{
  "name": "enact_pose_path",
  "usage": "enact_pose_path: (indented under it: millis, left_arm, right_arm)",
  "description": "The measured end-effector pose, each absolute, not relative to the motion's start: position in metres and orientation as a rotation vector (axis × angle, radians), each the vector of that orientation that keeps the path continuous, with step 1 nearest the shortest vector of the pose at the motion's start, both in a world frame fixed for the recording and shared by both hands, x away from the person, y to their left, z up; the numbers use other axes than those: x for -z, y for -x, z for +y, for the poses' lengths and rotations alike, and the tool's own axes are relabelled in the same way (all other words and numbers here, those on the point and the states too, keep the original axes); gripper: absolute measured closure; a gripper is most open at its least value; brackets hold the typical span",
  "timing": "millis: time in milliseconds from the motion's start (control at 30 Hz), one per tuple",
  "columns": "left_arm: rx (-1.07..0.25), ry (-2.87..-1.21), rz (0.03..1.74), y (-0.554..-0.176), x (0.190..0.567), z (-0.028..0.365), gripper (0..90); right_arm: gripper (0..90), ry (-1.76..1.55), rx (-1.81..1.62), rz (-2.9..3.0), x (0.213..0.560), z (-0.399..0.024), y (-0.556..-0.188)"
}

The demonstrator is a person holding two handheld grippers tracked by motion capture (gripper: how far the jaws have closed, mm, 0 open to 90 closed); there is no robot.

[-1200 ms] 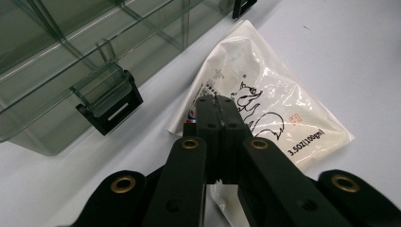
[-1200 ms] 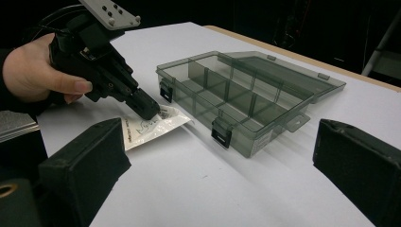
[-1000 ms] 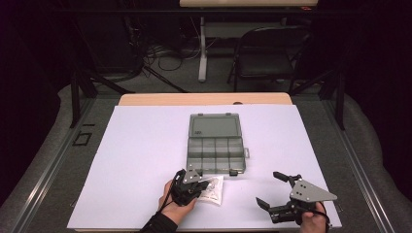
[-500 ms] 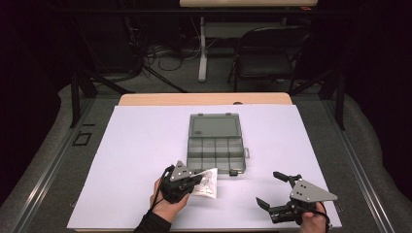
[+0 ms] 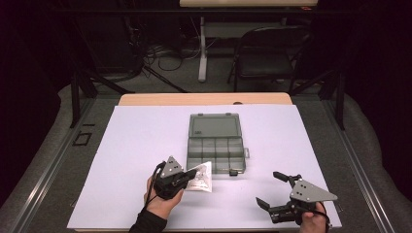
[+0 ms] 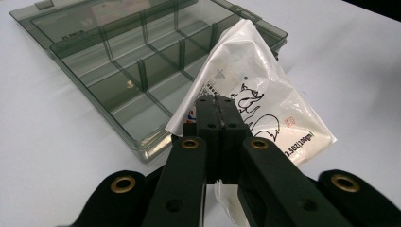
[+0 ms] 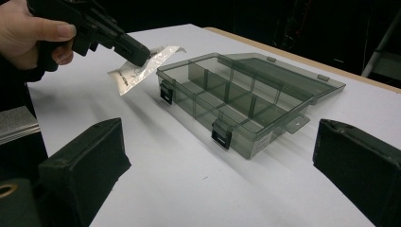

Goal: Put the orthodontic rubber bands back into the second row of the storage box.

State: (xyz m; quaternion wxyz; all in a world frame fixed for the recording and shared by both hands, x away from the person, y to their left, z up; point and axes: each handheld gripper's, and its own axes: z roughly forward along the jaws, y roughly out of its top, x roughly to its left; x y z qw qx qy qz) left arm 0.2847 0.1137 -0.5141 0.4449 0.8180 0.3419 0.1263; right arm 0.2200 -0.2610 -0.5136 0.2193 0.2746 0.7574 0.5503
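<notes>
High view: left gripper [image 5: 187, 177] pinches a plastic packet [image 5: 200, 176] beside the open organizer box [image 5: 216, 143]; right gripper [image 5: 278, 193] gapes empty. Left gripper view: packet [image 6: 255, 104] looks light, limp, slippery; edge-gripping suits. Right gripper view: packet [image 7: 142, 66] hangs above the table.

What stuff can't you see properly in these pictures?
- What is inside the plastic bag: left gripper view, the left gripper covers the middle and the print is too small to read.
- The bag's bottom corner: left gripper view, hidden behind the gripper.
- The tiny speck in the organizer box: too small to identify.
- The right gripper: its jaws are cut off by the picture edges.
</notes>
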Motion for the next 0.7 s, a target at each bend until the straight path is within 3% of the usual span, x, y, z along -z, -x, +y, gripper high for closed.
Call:
enact_pose_path:
  millis: [700]
  left_arm:
    - [-0.362, -1.983, 0.854, -0.318, 0.482, 0.105, 90.0]
  right_arm:
    - [2.9, -0.773, -1.515, 2.093, 0.514, -0.261, -0.220]
